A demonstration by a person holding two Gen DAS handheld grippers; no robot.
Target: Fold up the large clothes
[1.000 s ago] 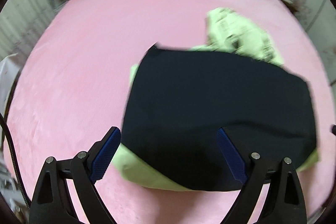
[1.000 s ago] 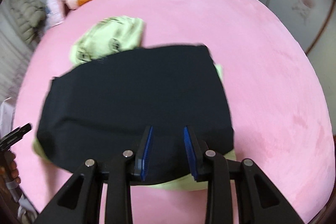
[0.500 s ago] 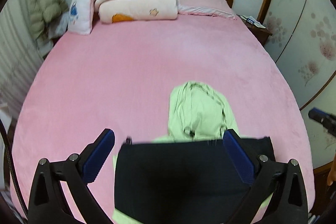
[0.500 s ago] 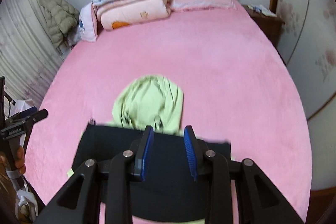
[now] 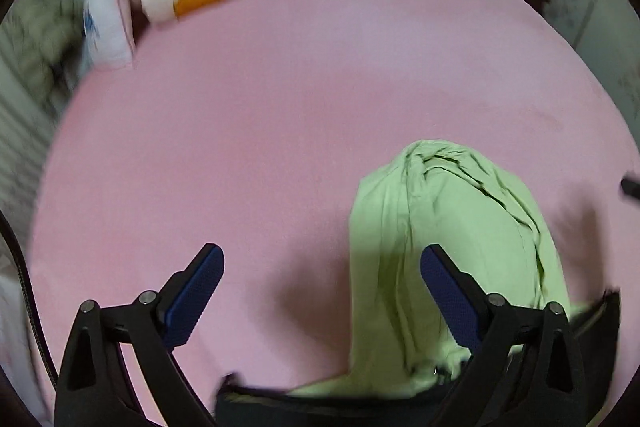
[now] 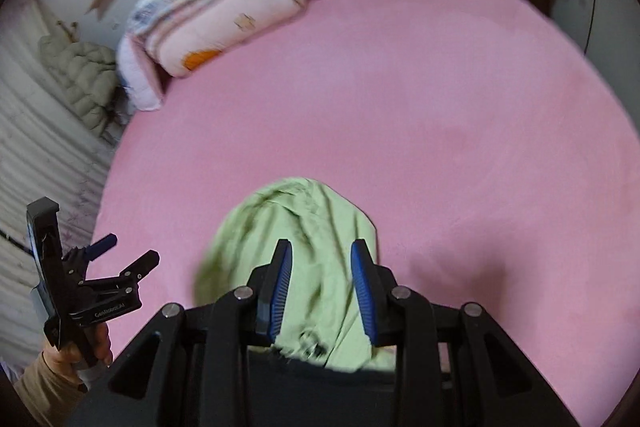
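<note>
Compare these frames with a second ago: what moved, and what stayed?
Both grippers pulled back from the folded dark garment, now only a strip at each view's bottom edge. The left gripper is closing slightly but stays wide; the right gripper stays narrow; neither holds anything. The green hooded garment lies unmoved.

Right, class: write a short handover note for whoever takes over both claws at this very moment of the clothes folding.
Left claw: wide, jaws closing slightly, nothing between them.
Right claw: narrow gap, empty, pointing down at the green garment.
Things: the green garment lies crumpled on the pink bed. The dark garment lies across its near end, mostly out of view.
Done: nothing is held. How far the dark garment is folded cannot be told.
Left: the green garment looks unfolded, so it probably needs flattening and folding next.
</note>
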